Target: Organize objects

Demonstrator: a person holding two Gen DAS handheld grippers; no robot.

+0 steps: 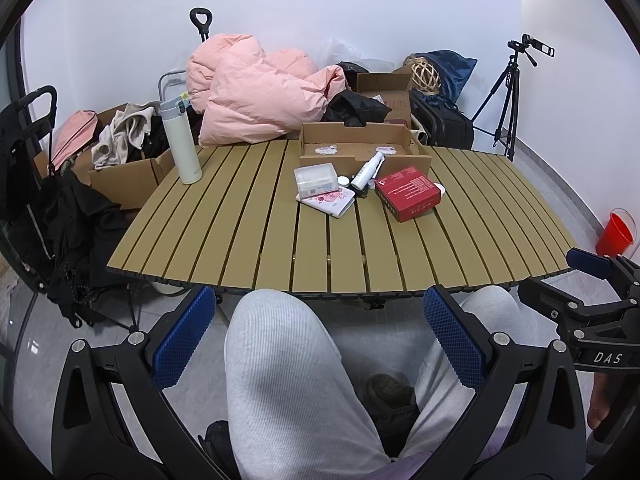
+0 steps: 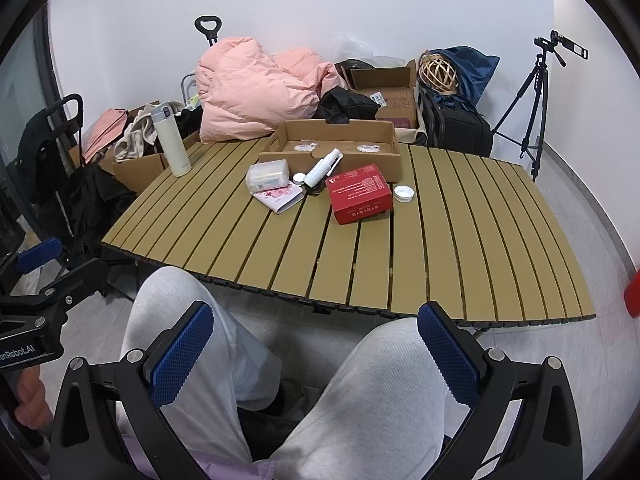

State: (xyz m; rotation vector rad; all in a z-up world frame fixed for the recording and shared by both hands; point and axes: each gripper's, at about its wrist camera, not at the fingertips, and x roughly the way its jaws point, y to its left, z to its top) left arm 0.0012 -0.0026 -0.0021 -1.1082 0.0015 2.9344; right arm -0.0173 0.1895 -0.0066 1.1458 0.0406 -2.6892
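Note:
On the slatted table (image 1: 280, 248) (image 2: 460, 240) lie a red box (image 1: 410, 192) (image 2: 358, 193), a white spray bottle (image 1: 368, 170) (image 2: 322, 168), a clear plastic box (image 1: 316, 178) (image 2: 268, 175), a pink-printed packet (image 1: 328, 201) (image 2: 280, 196), a white cap (image 2: 403, 193) and an open cardboard tray (image 1: 360, 140) (image 2: 336, 138). A white flask (image 1: 181, 140) (image 2: 170, 140) stands at the far left. My left gripper (image 1: 320, 336) and right gripper (image 2: 316, 344) are open and empty, held over my lap in front of the table's near edge.
Behind the table sit a pink duvet (image 1: 256, 88), cardboard boxes (image 1: 128, 176) with clothes, a black suitcase (image 2: 460, 128) and a tripod (image 2: 532, 112). A red bucket (image 1: 616, 232) stands on the floor at right. My knees (image 1: 280, 344) are below the grippers.

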